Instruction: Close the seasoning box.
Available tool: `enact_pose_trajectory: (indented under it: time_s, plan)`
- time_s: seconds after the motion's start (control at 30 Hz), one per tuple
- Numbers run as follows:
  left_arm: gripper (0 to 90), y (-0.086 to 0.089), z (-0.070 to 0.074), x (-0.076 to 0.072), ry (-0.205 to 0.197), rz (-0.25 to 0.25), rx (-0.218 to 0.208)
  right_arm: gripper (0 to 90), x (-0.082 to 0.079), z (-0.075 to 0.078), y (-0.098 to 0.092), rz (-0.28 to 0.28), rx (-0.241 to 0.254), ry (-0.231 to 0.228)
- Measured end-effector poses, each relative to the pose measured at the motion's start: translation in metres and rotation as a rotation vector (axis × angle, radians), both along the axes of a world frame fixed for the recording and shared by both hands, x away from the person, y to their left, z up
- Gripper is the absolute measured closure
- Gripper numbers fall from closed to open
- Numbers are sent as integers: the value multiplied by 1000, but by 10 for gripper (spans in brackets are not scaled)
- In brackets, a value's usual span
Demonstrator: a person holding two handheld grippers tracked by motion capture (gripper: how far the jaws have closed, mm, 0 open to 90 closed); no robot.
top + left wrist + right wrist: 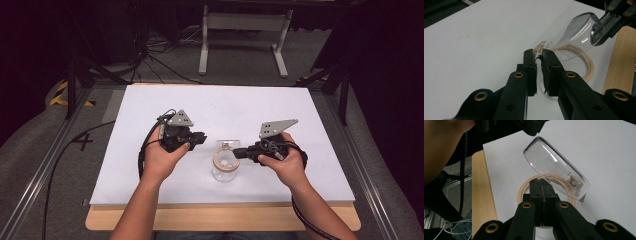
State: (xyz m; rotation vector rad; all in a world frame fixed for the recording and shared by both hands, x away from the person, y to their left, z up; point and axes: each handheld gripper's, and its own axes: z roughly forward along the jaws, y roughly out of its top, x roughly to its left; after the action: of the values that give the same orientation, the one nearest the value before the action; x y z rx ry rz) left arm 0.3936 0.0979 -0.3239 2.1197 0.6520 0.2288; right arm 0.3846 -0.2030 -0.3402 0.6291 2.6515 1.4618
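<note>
While the right gripper [239,153] keeps its jaws pressed together on the beige rim of a clear glass jar [224,166], the jar stands near the front middle of the white table [150,165], its hinged clear lid [554,171] tipped up and open above the rim. Just to the jar's left, the left gripper [202,138] hovers apart from it in the high view; in the left gripper view its jaws stand slightly parted with nothing between them, their tips close to the lid [574,37] and the rim ring.
</note>
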Motion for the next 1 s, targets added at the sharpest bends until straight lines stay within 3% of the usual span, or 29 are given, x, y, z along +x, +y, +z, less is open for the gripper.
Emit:
enact_pose_trajectory:
  time_s: [0.2, 0.33, 0.47, 0.63, 0.93, 1.0]
  plan:
    - [805, 12, 4, -11, 36, -9, 63, 900, -3, 0, 0, 11, -22, 8]
    - [791, 20, 6, -15, 70, -19, 49, 900, -4, -1, 0, 16, -36, 17]
    - [779, 24, 7, -18, 82, -19, 66, 900, -3, -3, 0, 22, -49, 22]
    - [767, 30, 3, -15, 116, -23, 89, 900, -5, -6, 0, 30, -71, 29]
    - [762, 31, -4, -12, 142, -25, 115, 900, -5, -10, -1, 41, -107, 54]
    - [761, 30, -4, -11, 147, -39, 141, 900, -5, -12, 0, 47, -119, 61]
